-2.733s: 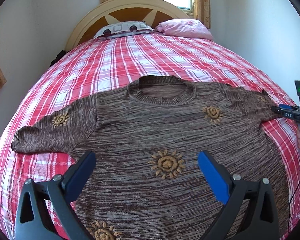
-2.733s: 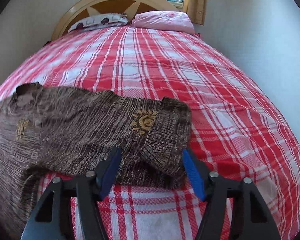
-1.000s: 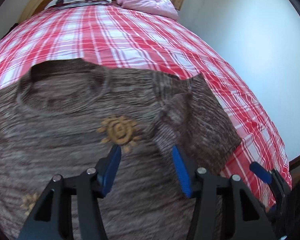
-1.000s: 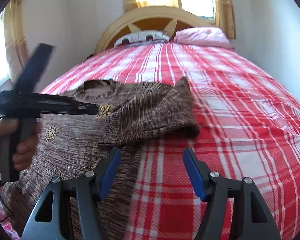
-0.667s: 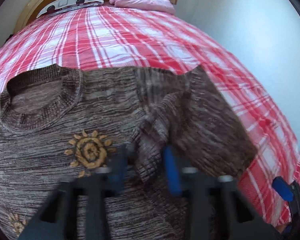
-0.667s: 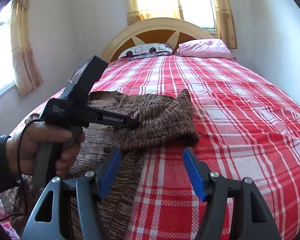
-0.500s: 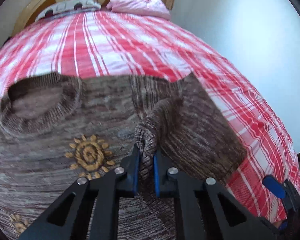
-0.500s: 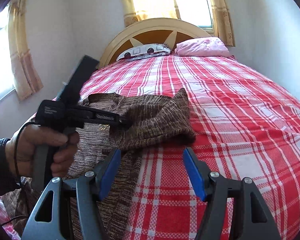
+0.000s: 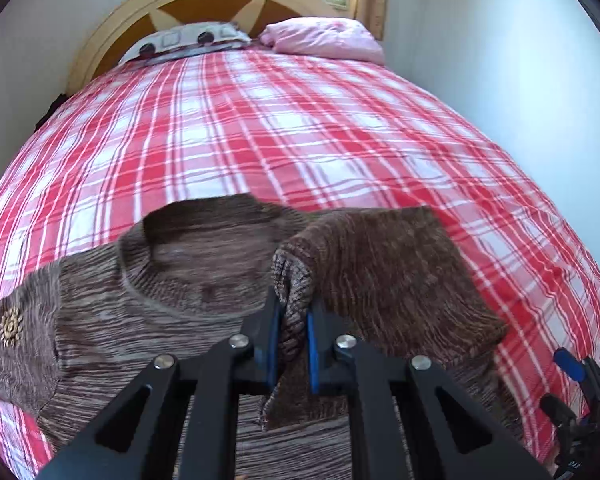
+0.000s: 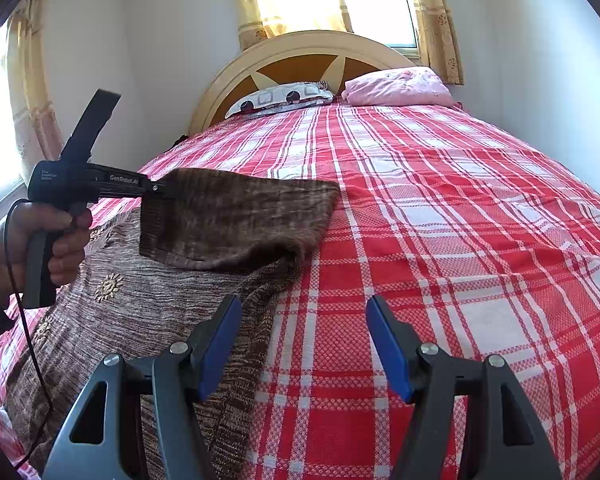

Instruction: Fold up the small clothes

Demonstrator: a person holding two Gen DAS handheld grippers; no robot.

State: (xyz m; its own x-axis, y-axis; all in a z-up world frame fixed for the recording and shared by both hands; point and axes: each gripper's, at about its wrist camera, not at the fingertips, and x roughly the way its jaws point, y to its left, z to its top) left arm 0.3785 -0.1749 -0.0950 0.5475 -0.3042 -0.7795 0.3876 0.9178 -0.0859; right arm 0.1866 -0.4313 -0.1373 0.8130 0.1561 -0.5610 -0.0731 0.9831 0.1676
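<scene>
You've got the left gripper clamped tight on the ribbed cuff of the brown marled knit sweater with gold sun motifs; the blue pads press the knit from both sides, a firm pinch and not a snag; that cuff rides lifted off the body, so the sleeve hangs as a loose flap across the chest, which looks like the reason for holding it up: the sleeve can be laid inward without dragging the torso; the sweater lies face up on the red-and-white plaid bedspread, neckline toward the cream arched headboard, its other sleeve spread flat at the left edge of your left view; your right gripper hovers wide open with nothing in it, low over the sweater's side edge and the bedspread, likely ready to pin or take the hem; I'd judge this the first sleeve fold, not yet laid.
</scene>
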